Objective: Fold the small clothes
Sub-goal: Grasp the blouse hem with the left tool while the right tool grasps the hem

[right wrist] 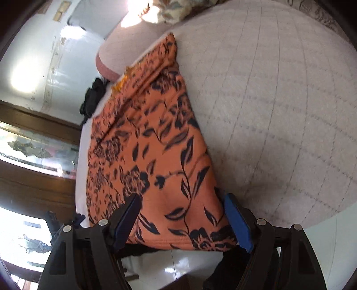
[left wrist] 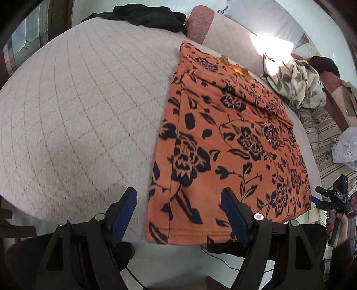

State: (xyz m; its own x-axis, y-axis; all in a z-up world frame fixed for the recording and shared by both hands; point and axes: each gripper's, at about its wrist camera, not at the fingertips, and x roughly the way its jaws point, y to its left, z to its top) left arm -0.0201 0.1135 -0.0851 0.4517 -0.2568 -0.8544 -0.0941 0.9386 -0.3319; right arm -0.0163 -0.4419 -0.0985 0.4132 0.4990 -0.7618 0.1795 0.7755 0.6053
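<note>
An orange garment with a black flower print lies flat on the quilted grey bed, its sleeves folded in, its hem at the near edge. My left gripper is open, its blue pads astride the hem's left corner, just above it. The right gripper shows in this view at the hem's right corner. In the right wrist view the garment stretches away, and my right gripper is open with its pads on either side of the hem's right corner. Neither grips the cloth.
A black garment lies at the bed's far edge beside a pink pillow. A crumpled cream floral cloth and a striped cover lie to the right. White floor lies below the bed's edge.
</note>
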